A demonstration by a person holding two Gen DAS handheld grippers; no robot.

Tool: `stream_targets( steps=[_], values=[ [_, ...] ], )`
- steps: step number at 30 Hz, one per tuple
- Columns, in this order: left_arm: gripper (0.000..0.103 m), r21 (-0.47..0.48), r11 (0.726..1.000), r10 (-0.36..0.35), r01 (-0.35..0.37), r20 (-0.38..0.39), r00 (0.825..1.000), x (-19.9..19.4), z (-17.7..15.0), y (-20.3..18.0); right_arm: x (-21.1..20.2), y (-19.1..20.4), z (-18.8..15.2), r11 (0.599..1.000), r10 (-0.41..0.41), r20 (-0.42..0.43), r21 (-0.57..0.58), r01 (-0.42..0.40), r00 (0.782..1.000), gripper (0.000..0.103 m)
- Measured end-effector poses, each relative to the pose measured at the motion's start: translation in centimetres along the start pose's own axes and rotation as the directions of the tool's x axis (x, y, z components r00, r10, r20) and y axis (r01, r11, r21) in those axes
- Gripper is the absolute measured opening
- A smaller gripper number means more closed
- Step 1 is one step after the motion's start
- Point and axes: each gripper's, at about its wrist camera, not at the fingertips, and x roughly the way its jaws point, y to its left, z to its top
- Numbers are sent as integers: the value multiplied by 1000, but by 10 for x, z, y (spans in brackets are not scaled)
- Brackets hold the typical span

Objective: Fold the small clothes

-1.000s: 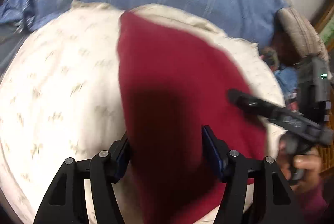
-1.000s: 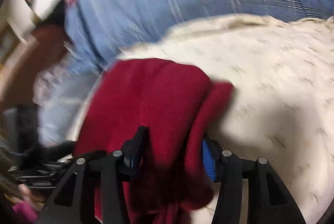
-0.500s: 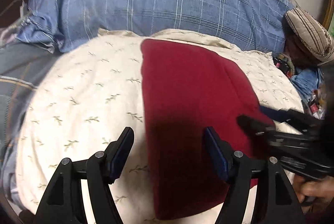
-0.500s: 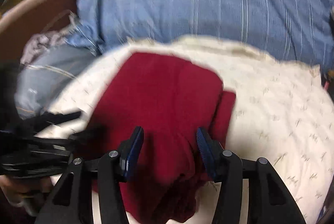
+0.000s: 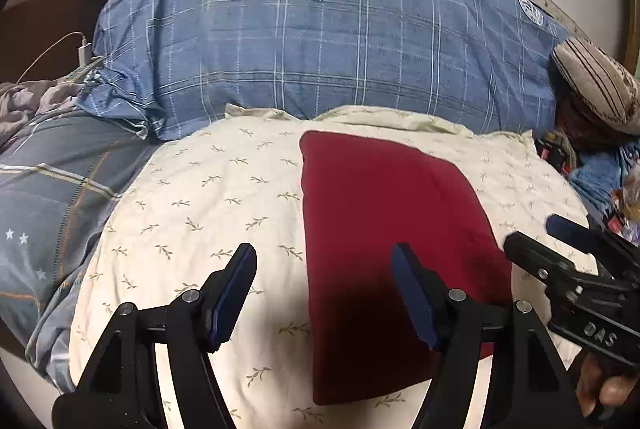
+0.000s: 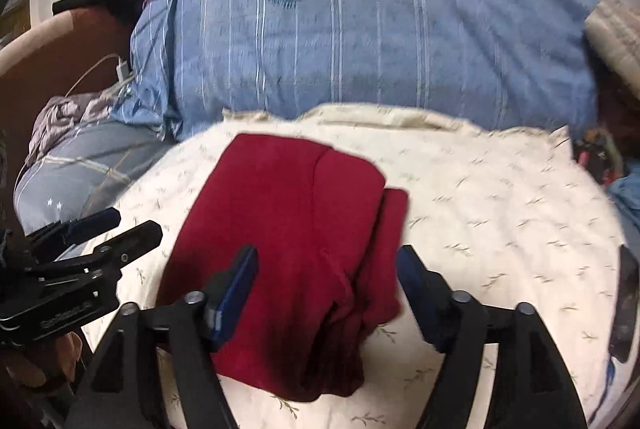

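Observation:
A dark red folded garment (image 5: 384,225) lies flat on a cream pillow with a leaf print (image 5: 208,205). In the right wrist view the garment (image 6: 288,229) shows layered folds along its right edge. My left gripper (image 5: 324,265) is open and empty, above the garment's left edge. My right gripper (image 6: 326,265) is open and empty, held above the garment's near end. Each gripper shows in the other's view: the right gripper (image 5: 560,249) at the right, the left gripper (image 6: 108,229) at the left.
A blue plaid pillow with a round crest (image 5: 320,29) lies behind the cream pillow. A grey blanket (image 5: 52,197) is at the left, a striped cushion (image 5: 596,85) at the right. A white charger and cable (image 5: 82,51) sit at the far left.
Both grippers have let go of the red garment and pulled back and up. The garment now lies folded on the pillow, and both jaws stand wider apart.

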Motion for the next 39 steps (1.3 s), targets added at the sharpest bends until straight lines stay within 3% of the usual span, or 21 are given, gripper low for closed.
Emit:
stream_targets(
  steps=[4,10,39],
  values=[
    [69,-11,1000,15,-15,23,1000,-11,-2,0,-12,5,2,999,-42,30,-25,43,999,83],
    [69,10,1000,17,-17,37,999,-21,-1,0,-18,2,5,999,-26,43,22,25,999,89],
    [69,32,999,23,-24,31,999,-15,3,6,-3,3,-5,999,-6,-20,44,7,1000,89]
  ],
)
